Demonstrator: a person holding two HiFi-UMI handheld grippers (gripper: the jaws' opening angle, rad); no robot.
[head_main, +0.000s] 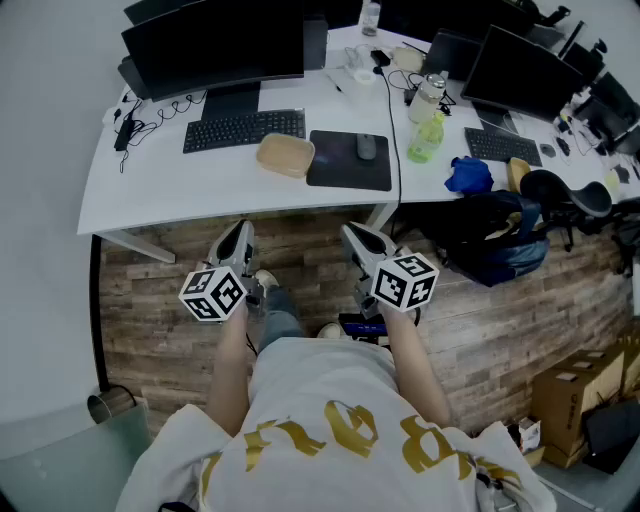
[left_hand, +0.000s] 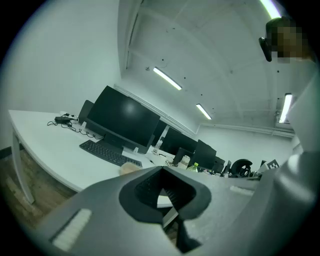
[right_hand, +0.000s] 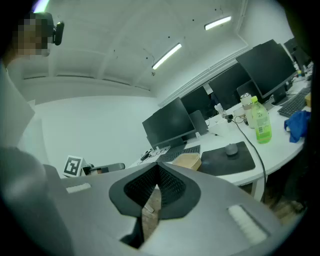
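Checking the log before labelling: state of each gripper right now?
Left gripper: jaws shut, nothing between them.
Right gripper: jaws shut, nothing between them.

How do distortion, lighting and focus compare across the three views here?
Head view: the wide-angle lens bows the white desk; light is even, with a soft shadow beneath. Left gripper view: dark round vignette, ceiling strip lights blown out, the left gripper close and soft. Right gripper view: same vignette, glare from a strip light, the right gripper blurred, the green bottle fairly sharp.
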